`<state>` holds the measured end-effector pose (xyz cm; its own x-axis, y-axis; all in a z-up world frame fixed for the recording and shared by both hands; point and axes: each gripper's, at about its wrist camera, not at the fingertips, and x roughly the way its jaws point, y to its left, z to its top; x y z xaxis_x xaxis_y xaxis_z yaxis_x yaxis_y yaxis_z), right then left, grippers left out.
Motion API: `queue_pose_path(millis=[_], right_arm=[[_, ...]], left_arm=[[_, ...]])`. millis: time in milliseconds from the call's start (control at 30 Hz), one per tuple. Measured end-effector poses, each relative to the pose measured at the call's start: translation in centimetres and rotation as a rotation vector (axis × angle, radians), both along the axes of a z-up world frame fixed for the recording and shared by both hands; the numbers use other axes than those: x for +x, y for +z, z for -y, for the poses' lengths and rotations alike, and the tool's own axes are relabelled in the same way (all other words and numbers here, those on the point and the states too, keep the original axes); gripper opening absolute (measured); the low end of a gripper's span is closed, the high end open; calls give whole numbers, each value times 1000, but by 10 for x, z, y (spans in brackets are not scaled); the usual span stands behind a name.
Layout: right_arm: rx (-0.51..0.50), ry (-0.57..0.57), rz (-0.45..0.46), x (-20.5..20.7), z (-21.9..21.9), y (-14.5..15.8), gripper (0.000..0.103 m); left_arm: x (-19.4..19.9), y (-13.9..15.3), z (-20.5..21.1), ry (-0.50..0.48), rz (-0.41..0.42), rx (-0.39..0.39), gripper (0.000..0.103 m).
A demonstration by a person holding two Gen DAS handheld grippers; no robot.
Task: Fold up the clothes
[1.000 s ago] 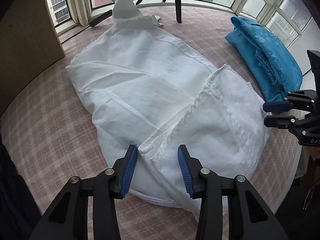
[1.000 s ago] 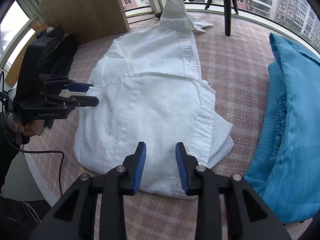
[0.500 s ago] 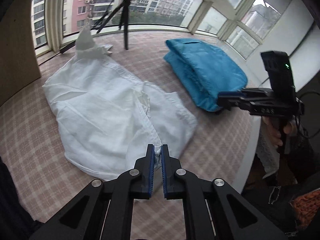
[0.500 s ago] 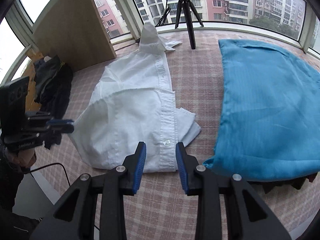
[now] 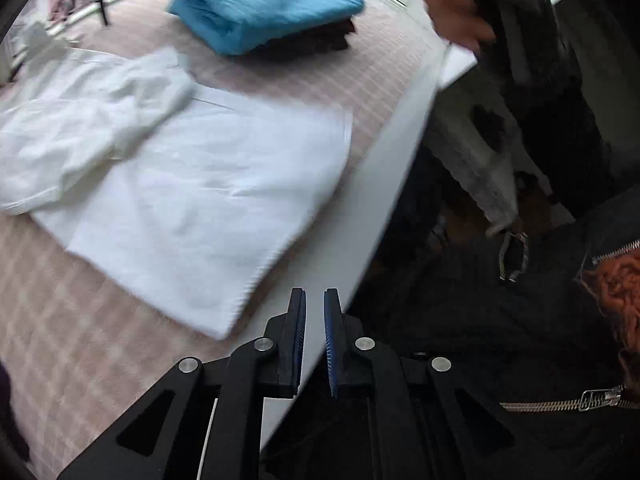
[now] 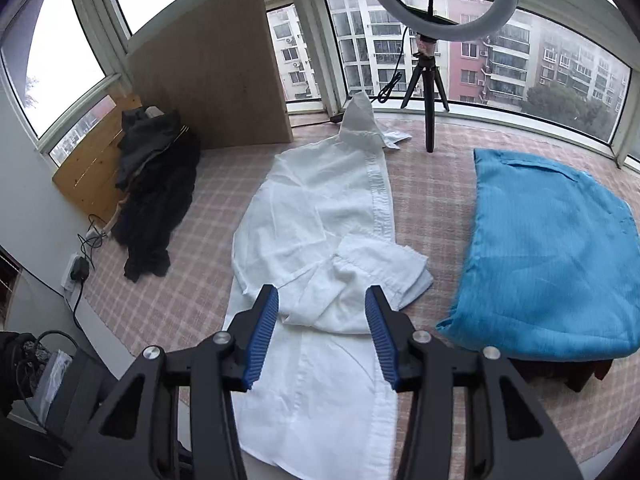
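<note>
A white button shirt lies along the pink checked table, collar at the far end. Its lower part is spread flat toward the near edge, with a crumpled fold across the middle. It also shows in the left wrist view, blurred. My left gripper is nearly closed with a narrow gap and holds nothing, past the table's near edge beside the shirt's corner. My right gripper is open and empty, above the shirt's lower part.
A folded blue garment lies right of the shirt on something dark, also in the left wrist view. Dark clothes are heaped at the left by a wooden board. A ring-light tripod stands at the back.
My left gripper pulled the shirt's hem toward the near edge, unfolding the lower part flat, and let go. My right gripper has risen and opened wider.
</note>
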<state>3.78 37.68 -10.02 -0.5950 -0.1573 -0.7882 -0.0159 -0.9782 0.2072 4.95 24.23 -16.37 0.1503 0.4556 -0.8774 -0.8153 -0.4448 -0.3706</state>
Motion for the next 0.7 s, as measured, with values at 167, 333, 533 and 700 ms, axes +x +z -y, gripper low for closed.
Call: queue_pose_path(millis=[167, 333, 533, 700], right_arm=[[36, 35, 139, 6, 15, -58, 44], [-90, -42, 261, 32, -5, -113, 44], [-102, -82, 316, 59, -19, -133, 44], [-146, -104, 288, 71, -35, -129, 44]], left_arm=[[-47, 9, 22, 156, -73, -16, 9], [-126, 7, 15, 314, -96, -2, 27], [-210, -12, -35, 341, -112, -37, 33], [-246, -43, -71, 309, -116, -123, 34]])
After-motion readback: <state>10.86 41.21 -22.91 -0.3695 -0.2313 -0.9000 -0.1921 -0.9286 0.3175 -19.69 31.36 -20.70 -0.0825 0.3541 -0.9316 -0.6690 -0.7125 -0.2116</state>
